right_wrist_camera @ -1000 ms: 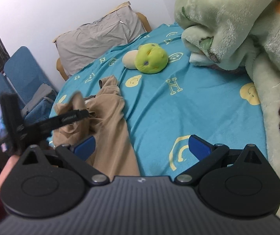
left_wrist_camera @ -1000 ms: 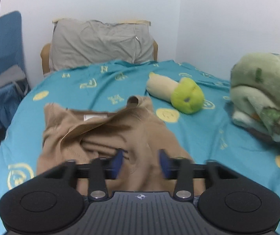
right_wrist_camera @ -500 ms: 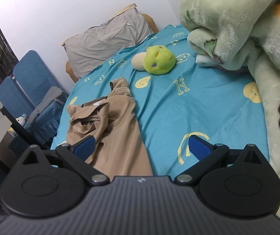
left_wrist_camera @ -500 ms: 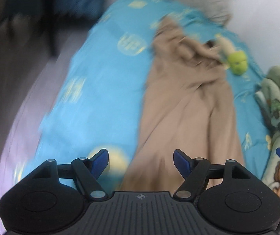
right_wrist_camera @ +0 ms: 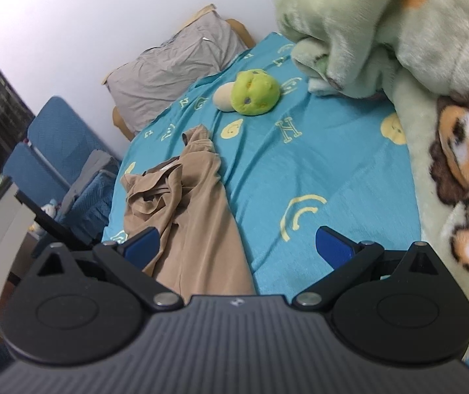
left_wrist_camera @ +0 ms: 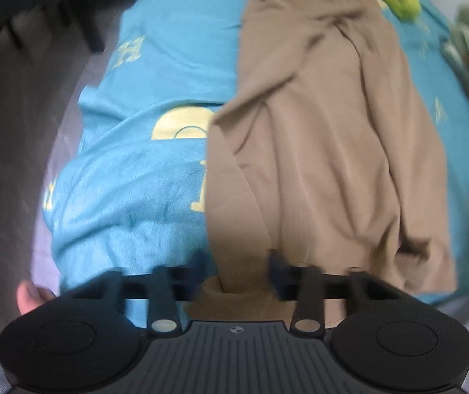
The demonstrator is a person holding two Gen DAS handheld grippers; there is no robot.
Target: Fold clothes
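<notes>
A tan garment (left_wrist_camera: 326,138) is laid lengthwise on the turquoise bedsheet (left_wrist_camera: 155,197), its near hem reaching the foot edge of the sheet and its crumpled upper part lying toward the grey pillow (right_wrist_camera: 175,62) at the head end. The left gripper (left_wrist_camera: 236,271) is pointed steeply down at the near hem of the garment; its jaws are seen blurred and are closing, with a fold of the tan fabric bunched between them, though actual pressure of the pads on the cloth cannot be made out through the blur. A fingertip (left_wrist_camera: 29,297) of the person is visible at the left of this gripper's body. The right gripper (right_wrist_camera: 236,248) is held above the near part of the sheet with its blue pads spread wide and nothing between them; the lower length of the garment is seen just beside its left pad. A green plush toy (right_wrist_camera: 255,92) is lying on the sheet beyond the garment, nearer the pillow. A pale green blanket (right_wrist_camera: 398,32) is heaped along the far side of the sheet. Blue chairs (right_wrist_camera: 47,151) are standing beside the bed, near the pillow end
</notes>
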